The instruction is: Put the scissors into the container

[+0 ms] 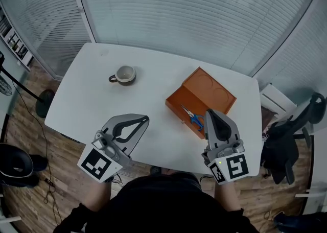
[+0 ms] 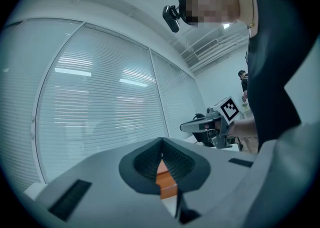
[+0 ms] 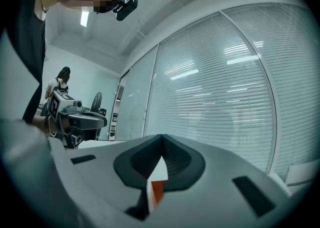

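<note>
We find the blue-handled steel scissors (image 1: 193, 117) lying inside the open orange box-shaped container (image 1: 214, 91) on the white worktop (image 1: 87, 109). The right gripper (image 1: 211, 113) and left gripper (image 1: 145, 120) have their jaws pressed together, empty; we judge the delivery made.

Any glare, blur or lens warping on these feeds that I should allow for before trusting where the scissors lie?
Head view: evenly lit and sharp with only soft shadows. The scissors read clearly inside the orange container, and the edges bow outward. Left gripper view: heavy fisheye, dark corners, bright light streaks on the blinds. Right gripper view: same warping and streaks, and its own jaws, close up, look soft.
</note>
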Motion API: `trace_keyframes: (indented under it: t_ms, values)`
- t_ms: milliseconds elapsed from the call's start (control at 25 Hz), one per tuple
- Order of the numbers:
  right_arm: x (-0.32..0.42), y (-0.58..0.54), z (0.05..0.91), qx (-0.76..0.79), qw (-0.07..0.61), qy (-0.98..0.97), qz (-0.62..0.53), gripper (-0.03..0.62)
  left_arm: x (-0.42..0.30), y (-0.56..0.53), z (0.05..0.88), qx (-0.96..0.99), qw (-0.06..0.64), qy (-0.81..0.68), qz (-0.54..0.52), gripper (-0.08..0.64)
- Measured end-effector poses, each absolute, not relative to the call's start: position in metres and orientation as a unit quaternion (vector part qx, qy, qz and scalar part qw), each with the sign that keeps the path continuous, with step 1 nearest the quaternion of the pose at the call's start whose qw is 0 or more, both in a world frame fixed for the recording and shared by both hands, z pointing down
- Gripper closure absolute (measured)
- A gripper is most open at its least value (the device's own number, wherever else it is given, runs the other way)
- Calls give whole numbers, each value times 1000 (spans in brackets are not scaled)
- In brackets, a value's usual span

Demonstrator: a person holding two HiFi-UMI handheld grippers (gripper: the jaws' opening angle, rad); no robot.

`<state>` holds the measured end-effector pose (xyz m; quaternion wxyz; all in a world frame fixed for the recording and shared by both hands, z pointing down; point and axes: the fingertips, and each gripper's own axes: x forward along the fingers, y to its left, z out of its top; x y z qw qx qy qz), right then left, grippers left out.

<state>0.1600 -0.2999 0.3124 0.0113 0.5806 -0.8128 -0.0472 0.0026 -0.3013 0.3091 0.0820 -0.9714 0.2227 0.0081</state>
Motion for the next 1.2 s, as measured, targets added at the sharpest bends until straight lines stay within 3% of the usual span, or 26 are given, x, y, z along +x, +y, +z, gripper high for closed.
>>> trace_keyframes:
  t_ms: [1200]
  values:
    - [149, -284, 302, 570, 5, -819, -66, 588, 7, -300, 305, -973, 84, 215, 17, 548]
